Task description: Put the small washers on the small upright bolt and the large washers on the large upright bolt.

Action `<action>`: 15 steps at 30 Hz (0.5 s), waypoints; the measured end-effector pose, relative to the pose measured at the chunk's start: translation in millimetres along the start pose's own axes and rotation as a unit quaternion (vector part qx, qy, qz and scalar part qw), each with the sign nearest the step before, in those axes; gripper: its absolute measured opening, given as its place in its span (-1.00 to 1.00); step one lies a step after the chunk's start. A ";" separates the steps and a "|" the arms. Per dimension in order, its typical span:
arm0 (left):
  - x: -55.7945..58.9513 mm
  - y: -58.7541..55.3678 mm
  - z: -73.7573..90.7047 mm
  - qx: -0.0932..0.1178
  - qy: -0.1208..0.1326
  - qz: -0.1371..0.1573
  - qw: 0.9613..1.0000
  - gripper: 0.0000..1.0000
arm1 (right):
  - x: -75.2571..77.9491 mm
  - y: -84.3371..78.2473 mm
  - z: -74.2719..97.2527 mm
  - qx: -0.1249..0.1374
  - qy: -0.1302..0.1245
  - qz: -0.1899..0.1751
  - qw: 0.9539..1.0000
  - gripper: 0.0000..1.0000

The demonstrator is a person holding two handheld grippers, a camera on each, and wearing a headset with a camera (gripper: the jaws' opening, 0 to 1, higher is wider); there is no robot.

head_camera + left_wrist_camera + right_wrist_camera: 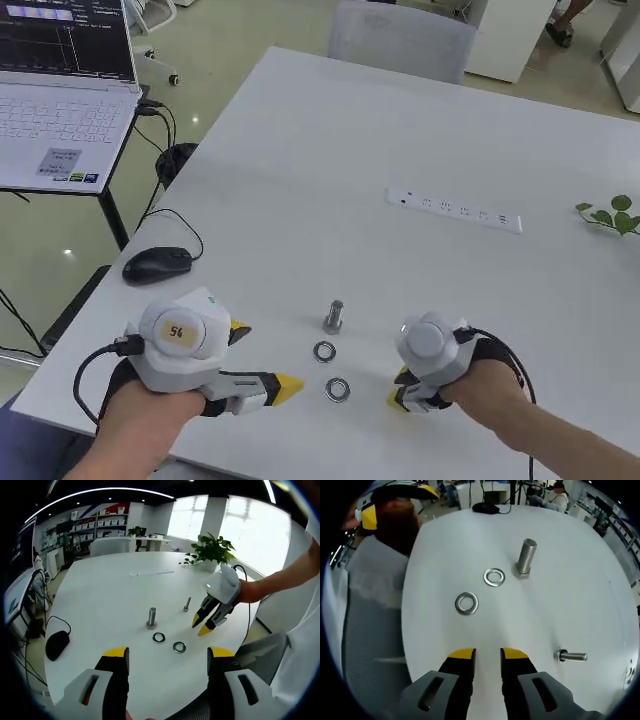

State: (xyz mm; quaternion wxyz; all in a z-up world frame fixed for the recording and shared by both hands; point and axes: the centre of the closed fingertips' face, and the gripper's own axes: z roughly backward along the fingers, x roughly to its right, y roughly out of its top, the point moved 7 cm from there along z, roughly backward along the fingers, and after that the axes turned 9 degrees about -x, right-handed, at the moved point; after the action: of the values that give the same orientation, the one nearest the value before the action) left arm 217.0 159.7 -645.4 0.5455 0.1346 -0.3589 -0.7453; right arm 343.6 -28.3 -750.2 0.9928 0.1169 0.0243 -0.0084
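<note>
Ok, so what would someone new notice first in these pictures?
Two yellow-tipped grippers sit at the near edge of the table, the left gripper with jaws wide apart and the right gripper with only a narrow gap. Between them two washers lie flat before the large bolt. The small bolt stands by the right gripper.
</note>
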 end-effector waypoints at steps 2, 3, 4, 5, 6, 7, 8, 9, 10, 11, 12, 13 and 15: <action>-0.6 -0.8 0.2 0.000 0.001 0.001 1.000 0.25 | -3.7 10.0 -3.0 0.005 0.006 0.010 1.000 -0.56; -0.7 -1.0 0.2 0.000 0.001 0.001 1.000 0.25 | -5.6 14.1 -4.4 0.007 0.008 0.015 1.000 -0.55; -0.8 -1.3 0.6 0.000 0.001 0.002 1.000 0.25 | -8.0 19.6 -6.5 0.011 0.011 0.022 1.000 -0.55; -0.9 -1.5 0.8 0.000 0.001 0.001 1.000 0.25 | -8.8 21.3 -7.3 0.011 0.012 0.024 1.000 -0.54; -1.5 -1.9 0.8 -0.001 0.001 0.001 1.000 0.25 | -10.4 24.7 -9.0 0.011 0.015 0.027 0.999 -0.53; -1.9 -2.2 1.0 0.000 0.001 0.002 1.000 0.25 | -13.7 29.8 -10.5 0.012 0.019 0.036 0.999 -0.52; -2.5 -2.6 1.4 0.000 0.002 0.004 1.000 0.25 | -16.0 34.1 -12.3 0.015 0.022 0.044 0.999 -0.51; -2.8 -2.9 1.8 0.000 0.002 0.005 1.000 0.25 | -17.2 36.5 -13.7 0.015 0.024 0.048 0.998 -0.50; -3.2 -3.3 2.2 0.001 0.003 0.006 1.000 0.25 | -18.8 39.6 -15.7 0.013 0.028 0.052 0.998 -0.49; -3.4 -3.7 2.4 0.001 0.003 0.006 1.000 0.25 | -19.4 41.4 -17.3 0.013 0.030 0.056 0.998 -0.48; -4.0 -4.2 2.8 0.000 0.003 0.006 1.000 0.25 | -19.9 43.5 -19.3 0.011 0.031 0.061 0.998 -0.46; -4.4 -4.6 3.1 0.000 0.004 0.007 1.000 0.25 | -19.8 44.7 -20.8 0.009 0.033 0.064 0.997 -0.44; -4.9 -4.9 3.9 0.001 0.005 0.009 1.000 0.25 | -20.0 47.8 -21.9 0.008 0.033 0.072 0.997 -0.43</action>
State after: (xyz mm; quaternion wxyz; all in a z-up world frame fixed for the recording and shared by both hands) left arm 212.9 166.4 -646.9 0.5537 0.1351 -0.3579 -0.7397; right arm 323.7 23.4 -759.3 0.9885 0.1266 0.0486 0.0673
